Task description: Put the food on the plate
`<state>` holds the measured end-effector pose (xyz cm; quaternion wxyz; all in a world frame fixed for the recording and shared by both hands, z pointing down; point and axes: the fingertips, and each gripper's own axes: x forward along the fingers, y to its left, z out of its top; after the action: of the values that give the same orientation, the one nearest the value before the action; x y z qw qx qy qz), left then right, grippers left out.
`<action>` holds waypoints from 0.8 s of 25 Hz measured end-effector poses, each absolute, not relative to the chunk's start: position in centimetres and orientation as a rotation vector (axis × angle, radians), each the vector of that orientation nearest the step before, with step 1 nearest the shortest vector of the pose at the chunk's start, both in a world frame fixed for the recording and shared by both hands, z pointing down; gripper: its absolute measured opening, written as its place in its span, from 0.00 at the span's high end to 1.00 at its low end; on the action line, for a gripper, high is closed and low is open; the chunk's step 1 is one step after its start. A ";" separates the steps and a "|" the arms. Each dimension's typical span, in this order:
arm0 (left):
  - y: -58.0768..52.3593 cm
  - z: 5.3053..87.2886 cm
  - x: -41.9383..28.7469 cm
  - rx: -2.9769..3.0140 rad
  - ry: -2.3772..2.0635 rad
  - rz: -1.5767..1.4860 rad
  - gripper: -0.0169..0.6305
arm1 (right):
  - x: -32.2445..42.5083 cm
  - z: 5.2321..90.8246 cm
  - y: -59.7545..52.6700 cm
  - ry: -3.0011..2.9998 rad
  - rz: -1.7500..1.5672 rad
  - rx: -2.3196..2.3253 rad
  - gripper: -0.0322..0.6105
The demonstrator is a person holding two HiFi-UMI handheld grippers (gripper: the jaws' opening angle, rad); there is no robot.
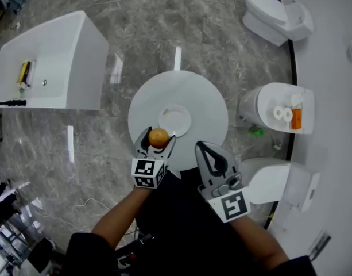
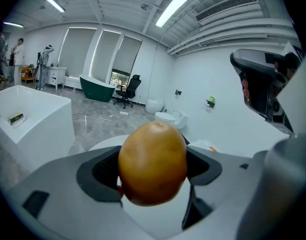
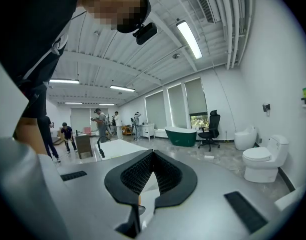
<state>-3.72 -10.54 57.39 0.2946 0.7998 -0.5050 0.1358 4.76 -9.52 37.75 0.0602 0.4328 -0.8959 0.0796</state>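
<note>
An orange-brown, egg-shaped food item [image 1: 158, 137] [image 2: 153, 163] is clamped between the jaws of my left gripper [image 1: 158, 138] [image 2: 153, 170], held just above the near side of the round white table [image 1: 204, 96]. A small white plate [image 1: 175, 119] lies at the table's centre, just beyond the food. My right gripper [image 1: 205, 152] [image 3: 152, 156] hovers over the table's near right edge with its black pads [image 3: 138, 174] pressed together at the tips and nothing between them.
A white bathtub [image 1: 49, 62] stands to the left on the marble floor. White toilets [image 1: 276, 17] [image 1: 276, 109] line the right side by a white wall. In the right gripper view several people stand far back in the showroom.
</note>
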 end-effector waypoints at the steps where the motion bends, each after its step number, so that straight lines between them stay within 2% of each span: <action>1: -10.7 57.8 -3.6 2.123 -1.342 0.365 0.42 | 4.6 38.1 -9.6 -2.708 0.251 1.297 0.94; 10: -12.2 60.7 -2.1 2.176 -1.298 0.467 0.42 | 5.4 39.3 -10.2 -2.689 0.259 1.269 0.94; 20: -13.5 63.3 -3.6 2.061 -1.300 0.469 0.42 | 6.9 40.6 -12.6 -2.653 0.348 1.327 0.94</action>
<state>-3.59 -13.46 63.31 0.3242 0.7856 -0.4957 0.1789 6.89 -12.60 40.64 0.0774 0.4431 -0.8855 0.1161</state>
